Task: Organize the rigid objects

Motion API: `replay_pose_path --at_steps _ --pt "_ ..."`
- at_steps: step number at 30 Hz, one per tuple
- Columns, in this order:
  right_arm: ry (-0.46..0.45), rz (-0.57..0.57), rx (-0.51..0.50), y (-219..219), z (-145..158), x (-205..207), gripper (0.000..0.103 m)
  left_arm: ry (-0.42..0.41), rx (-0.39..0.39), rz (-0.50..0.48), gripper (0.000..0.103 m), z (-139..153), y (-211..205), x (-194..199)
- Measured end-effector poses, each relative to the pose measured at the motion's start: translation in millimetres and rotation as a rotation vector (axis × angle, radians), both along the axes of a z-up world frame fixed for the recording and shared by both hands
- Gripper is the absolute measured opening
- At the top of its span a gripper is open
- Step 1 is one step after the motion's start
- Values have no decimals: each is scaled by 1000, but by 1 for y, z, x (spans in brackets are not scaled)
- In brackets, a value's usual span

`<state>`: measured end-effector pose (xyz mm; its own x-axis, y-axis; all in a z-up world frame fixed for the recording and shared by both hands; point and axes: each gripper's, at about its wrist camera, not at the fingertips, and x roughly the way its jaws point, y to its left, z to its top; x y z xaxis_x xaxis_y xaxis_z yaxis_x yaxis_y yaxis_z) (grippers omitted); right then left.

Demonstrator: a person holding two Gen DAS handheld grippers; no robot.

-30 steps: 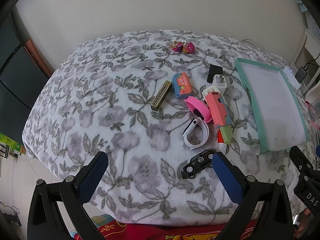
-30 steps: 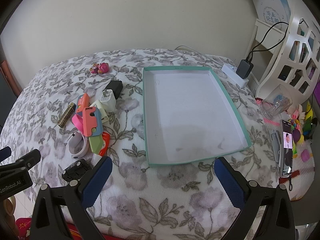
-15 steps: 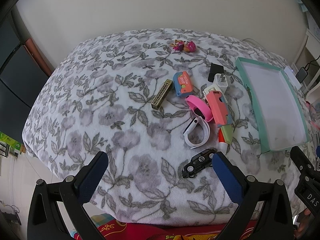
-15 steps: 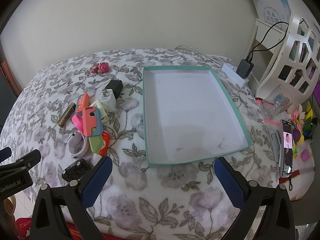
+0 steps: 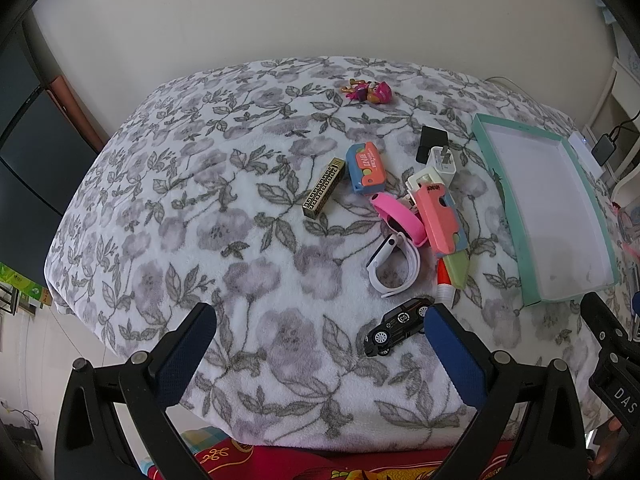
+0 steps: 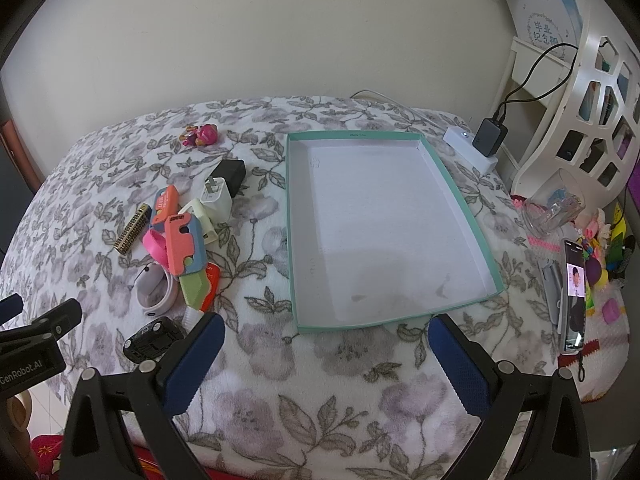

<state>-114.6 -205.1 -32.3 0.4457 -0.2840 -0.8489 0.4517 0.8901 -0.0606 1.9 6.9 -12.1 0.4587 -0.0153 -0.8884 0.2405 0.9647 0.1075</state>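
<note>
Left gripper [image 5: 318, 338] and right gripper [image 6: 326, 338]: jaws wide apart, empty.
Teal tray [image 6: 460, 200] at frame centre holds nothing; toy car [image 5: 398, 326] and remaining items unsorted.

Left gripper [image 5: 320, 328] spread wide, empty, over floral fleece blanket [image 5: 200, 240].
Black toy car [image 5: 398, 326] lies just beside the right blue pad. Beyond it: white watch band [image 5: 394, 264], pink band [image 5: 398, 218], coral-and-blue folding toy [image 5: 438, 220], gold patterned bar [image 5: 324, 194], blue-and-orange case [image 5: 366, 168], white plug charger [image 5: 442, 162], black adapter [image 5: 430, 138]. Teal-rimmed shallow white tray [image 5: 502, 188] sits at right, nothing in it. Small pink figurine [image 5: 368, 91] far back.
</note>
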Motion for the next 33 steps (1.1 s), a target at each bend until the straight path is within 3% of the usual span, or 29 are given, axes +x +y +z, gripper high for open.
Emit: replay_pose_path --at_steps 12,15,20,25,33 --pt "1 23 -23 6 1 3 103 7 38 8 103 -1 -3 3" --pt "-10 42 -42 8 14 15 103 6 20 17 103 12 -7 13" --pt "-117 58 26 8 55 44 103 6 11 92 103 30 -13 40" --pt "-137 88 126 11 56 78 103 93 9 122 103 11 -20 56" --pt "-114 76 152 10 26 108 103 242 63 109 103 -49 -24 62"
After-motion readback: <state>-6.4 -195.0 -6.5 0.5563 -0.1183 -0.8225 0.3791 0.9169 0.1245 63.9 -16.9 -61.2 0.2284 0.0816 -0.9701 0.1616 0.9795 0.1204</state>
